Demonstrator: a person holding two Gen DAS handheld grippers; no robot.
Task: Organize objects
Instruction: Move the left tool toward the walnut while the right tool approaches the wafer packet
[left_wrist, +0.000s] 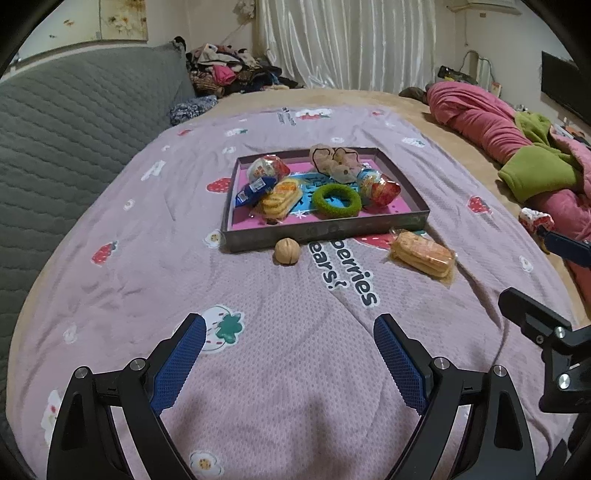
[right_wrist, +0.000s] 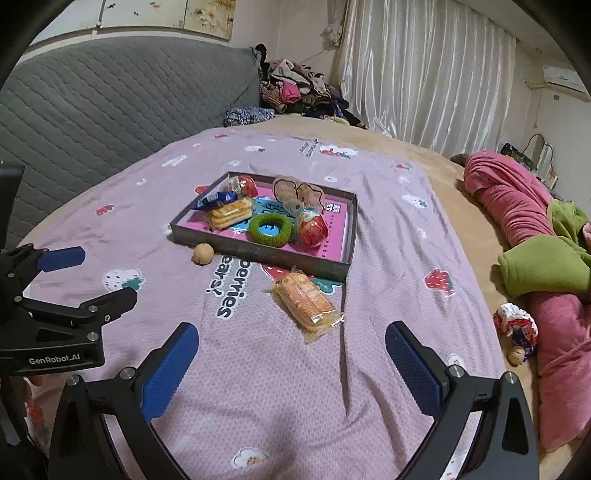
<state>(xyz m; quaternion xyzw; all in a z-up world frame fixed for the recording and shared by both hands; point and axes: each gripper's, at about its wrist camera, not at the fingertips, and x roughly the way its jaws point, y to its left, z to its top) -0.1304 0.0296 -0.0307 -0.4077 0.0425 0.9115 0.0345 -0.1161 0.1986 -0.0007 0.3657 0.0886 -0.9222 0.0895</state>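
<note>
Two things lie outside the tray: a walnut touching its near wall, straight ahead of my left tongs, and a clear-wrapped pack of biscuits on the pink strawberry blanket, just beyond my right tongs and close to the tray's near right corner.

Both pairs of tongs are spread wide with nothing between their blue pads, and both hover above the blanket short of everything. From my right tongs the left pair shows off to the left side, its fingers apart as well.

Farther ahead, inside the dark-walled tray with the pink floor, I see a green fuzzy ring nearest the front wall, a second biscuit pack to its left, and a blue wrapper beside that. A round red-and-white packet sits at the far left corner, another to the right of the ring, and a tan plush piece lies at the back.

Off to the right of my right tongs lies a bundled pink and green quilt.
</note>
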